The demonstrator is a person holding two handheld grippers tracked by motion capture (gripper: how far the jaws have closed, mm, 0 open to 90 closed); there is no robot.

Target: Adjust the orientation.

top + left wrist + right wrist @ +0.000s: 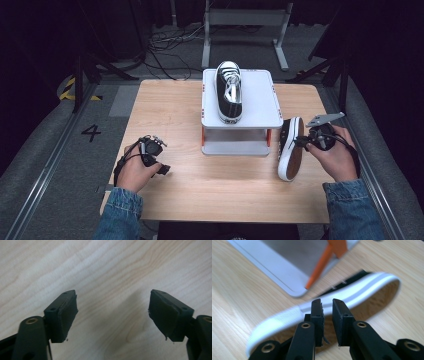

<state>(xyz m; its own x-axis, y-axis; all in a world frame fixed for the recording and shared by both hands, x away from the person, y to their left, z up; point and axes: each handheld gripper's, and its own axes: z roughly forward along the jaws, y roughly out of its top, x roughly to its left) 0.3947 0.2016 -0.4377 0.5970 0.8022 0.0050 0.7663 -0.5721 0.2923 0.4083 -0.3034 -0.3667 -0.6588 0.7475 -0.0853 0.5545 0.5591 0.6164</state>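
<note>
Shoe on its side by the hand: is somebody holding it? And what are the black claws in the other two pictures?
A person sits at a wooden table and holds a pinching tool, called a gripper, in each hand. The high view looks down from above. The other two pictures come from little cameras riding on the grippers, so the black claws are their jaws. The left gripper is wide open over bare wood. The right gripper has its jaws a little apart, right by the white sole of the tipped shoe; they are not pinching it. Another black shoe rests on top of the white stand.
</note>
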